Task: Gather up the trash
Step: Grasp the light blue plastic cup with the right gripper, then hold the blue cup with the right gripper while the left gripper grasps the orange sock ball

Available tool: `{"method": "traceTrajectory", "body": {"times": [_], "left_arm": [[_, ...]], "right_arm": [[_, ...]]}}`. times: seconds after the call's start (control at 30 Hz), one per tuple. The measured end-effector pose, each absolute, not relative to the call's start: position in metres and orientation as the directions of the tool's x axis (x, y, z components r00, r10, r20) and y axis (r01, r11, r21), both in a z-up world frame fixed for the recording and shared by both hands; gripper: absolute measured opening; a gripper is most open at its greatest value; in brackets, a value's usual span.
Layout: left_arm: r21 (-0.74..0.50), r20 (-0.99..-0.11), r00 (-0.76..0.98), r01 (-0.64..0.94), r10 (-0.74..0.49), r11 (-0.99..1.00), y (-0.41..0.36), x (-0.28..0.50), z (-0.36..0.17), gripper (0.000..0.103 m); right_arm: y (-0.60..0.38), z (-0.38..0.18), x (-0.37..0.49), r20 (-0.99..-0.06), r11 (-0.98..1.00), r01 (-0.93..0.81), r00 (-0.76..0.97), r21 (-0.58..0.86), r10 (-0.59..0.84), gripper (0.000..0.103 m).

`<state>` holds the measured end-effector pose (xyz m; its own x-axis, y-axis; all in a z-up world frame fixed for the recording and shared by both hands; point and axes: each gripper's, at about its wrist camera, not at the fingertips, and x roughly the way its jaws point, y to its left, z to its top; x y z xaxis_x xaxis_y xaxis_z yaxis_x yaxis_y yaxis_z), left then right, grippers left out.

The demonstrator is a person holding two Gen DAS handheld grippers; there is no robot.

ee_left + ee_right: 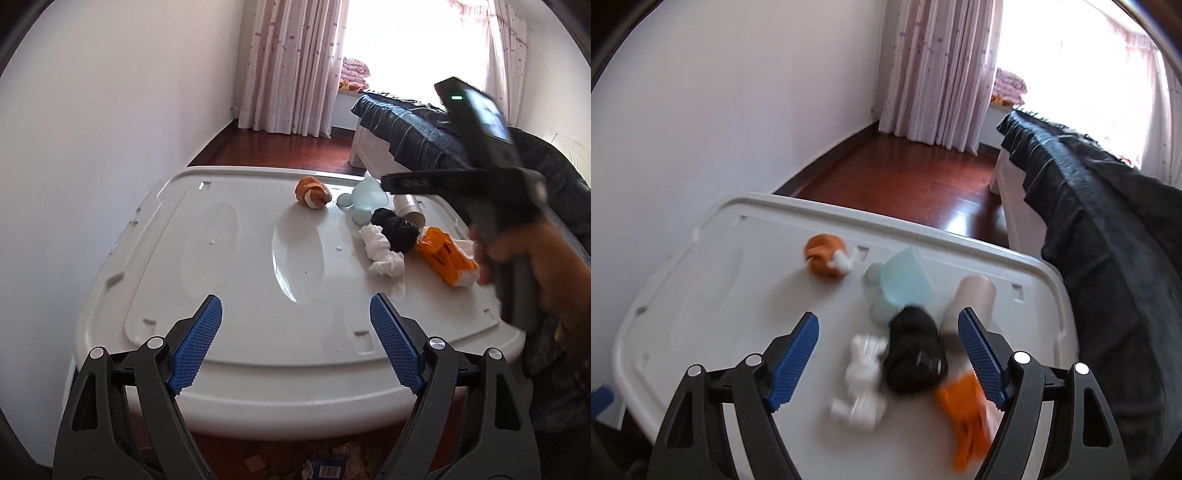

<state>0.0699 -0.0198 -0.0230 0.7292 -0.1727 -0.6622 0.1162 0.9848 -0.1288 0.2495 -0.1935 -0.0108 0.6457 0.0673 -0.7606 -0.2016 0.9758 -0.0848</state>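
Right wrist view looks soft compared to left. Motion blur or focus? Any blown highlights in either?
Right wrist view: motion blur, since the white wad, black bundle and orange pack smear while the right gripper stays crisp. Left wrist view: lid items sharp, only the right gripper and hand blur. The window clips to white in both; glare streak on the lid.

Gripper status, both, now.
Left gripper: open, empty, above the white lid.
Right gripper: open, holding nothing, over the black bundle.
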Motion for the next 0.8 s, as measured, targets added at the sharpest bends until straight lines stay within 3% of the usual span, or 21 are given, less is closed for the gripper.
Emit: {"method": "traceTrajectory", "body": {"times": [0.43,0.5,0.67,0.8], "left_arm": [[-0.182,-0.692,0.697,0.081,-0.186,0.980,-0.007,0.094,-0.043,0.080],[-0.187,-0.695,0.693,0.081,-0.191,0.979,-0.007,0.095,-0.045,0.080],[-0.188,-0.694,0.692,0.089,-0.196,0.978,-0.009,0.096,-0.045,0.080],[-0.197,-0.697,0.688,0.087,-0.202,0.977,-0.007,0.096,-0.046,0.080]], "right_arm": [[-0.179,-0.073,0.352,-0.899,0.949,-0.284,0.438,-0.139,-0.001,0.073],[-0.177,-0.081,0.358,-0.915,0.944,-0.297,0.404,-0.146,-0.015,0.070],[-0.177,-0.089,0.359,-0.914,0.932,-0.314,0.403,-0.180,-0.041,0.048],[-0.181,-0.086,0.353,-0.907,0.938,-0.309,0.420,-0.158,-0.014,0.045]]}}
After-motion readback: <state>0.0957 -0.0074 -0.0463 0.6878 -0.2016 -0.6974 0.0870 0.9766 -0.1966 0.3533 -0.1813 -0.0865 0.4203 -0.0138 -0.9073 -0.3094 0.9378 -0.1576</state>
